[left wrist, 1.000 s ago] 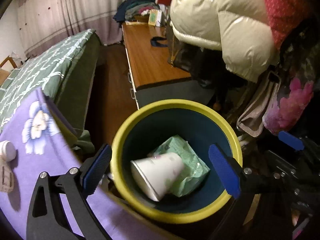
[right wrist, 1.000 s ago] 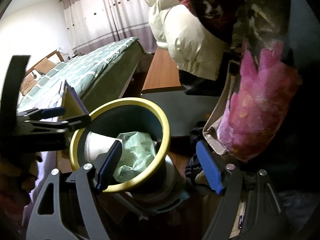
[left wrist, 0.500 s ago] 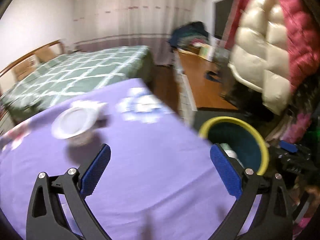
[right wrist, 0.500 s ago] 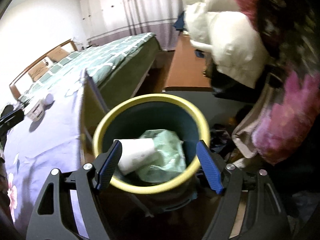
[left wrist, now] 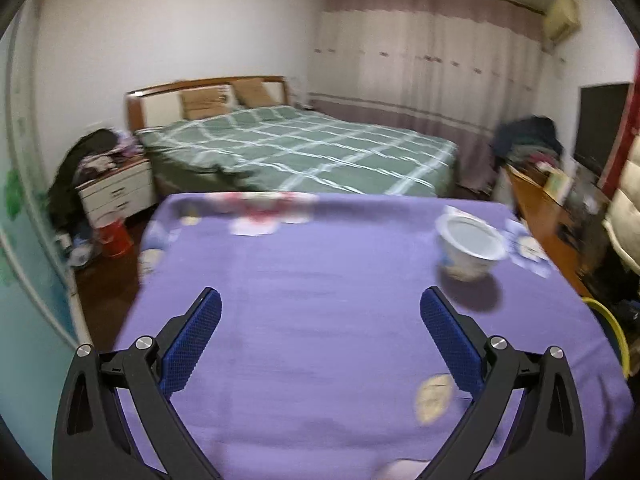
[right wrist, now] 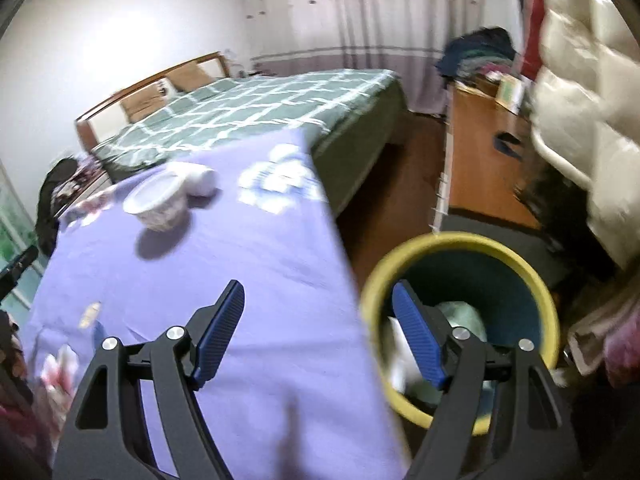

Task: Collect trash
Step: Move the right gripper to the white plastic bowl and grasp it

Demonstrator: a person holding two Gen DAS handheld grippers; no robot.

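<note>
We are in a bedroom with a green checked bed (left wrist: 304, 156) against the far wall and pale curtains (left wrist: 432, 52) behind it. In front of us lies a table under a purple flowered cloth (left wrist: 320, 320). On it stands a white paper bowl with a printed outside (left wrist: 468, 246), upright, near the table's far right corner in the left wrist view; in the right wrist view the same bowl (right wrist: 156, 200) sits toward the far left, with a blurred white object (right wrist: 202, 182) just behind it. A small pale scrap (left wrist: 434, 398) lies on the cloth close to us.

Beside the table's right edge stands a round bin with a yellow rim and dark teal inside (right wrist: 532, 280); light green crumpled wrapping (right wrist: 460, 312) and something white lie in it.

Our left gripper (left wrist: 320, 336) hangs over the cloth, fingers spread wide with nothing between them. Our right gripper (right wrist: 318, 332) straddles the table edge and the bin rim, fingers wide apart and holding nothing.
</note>
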